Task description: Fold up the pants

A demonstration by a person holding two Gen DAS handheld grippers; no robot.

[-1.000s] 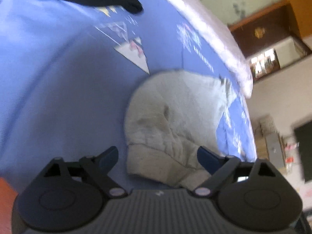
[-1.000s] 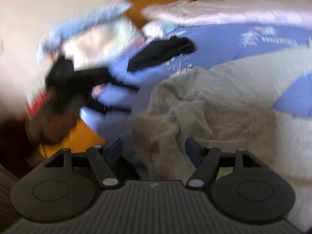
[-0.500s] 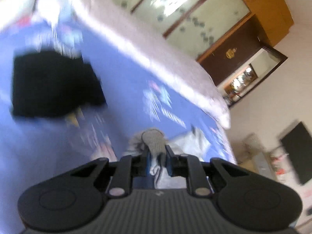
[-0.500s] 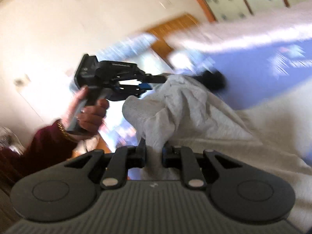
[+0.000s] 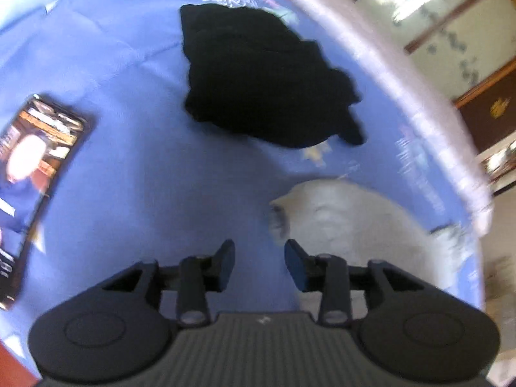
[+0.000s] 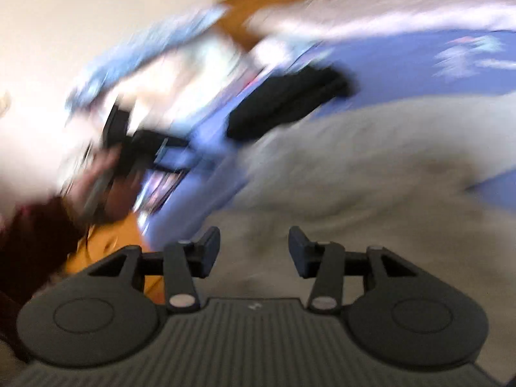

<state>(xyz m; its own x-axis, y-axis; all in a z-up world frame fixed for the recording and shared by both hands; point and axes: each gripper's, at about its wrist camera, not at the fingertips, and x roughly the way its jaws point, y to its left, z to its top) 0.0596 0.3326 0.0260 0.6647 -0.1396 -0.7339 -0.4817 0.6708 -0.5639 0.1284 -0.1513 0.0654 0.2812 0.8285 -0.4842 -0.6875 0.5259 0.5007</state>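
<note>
Nearest in the left wrist view is the left gripper, its jaws parting with nothing between them but bare blue bedsheet. Just beyond its right-hand finger lies the edge of the grey pants, spread flat on the sheet toward the right side of the bed and not touched by the pads. Off to the left a dark phone lies on the sheet with the room's lights mirrored in its glass; this view shows it plainly, whereas the other gives only a smear there. Farther up the bed sits a black garment in a loose heap, well apart from the pants, and past it runs the pale lilac quilt along the far edge, with glazed wooden cabinet doors behind.

The right wrist view is heavily blurred. Its own right gripper is released too, jaws widening over grey cloth that lies under them and is not pinched. From here the pants fill the near and middle ground, a far broader stretch of them than the left camera catches. To the left, only this view shows the person: a hand with a dark red sleeve holding the other gripper above the bed's edge, though whether its fingers are apart I cannot tell from this angle. Beyond lie the black garment and, probably, pillows against a wooden headboard.
</note>
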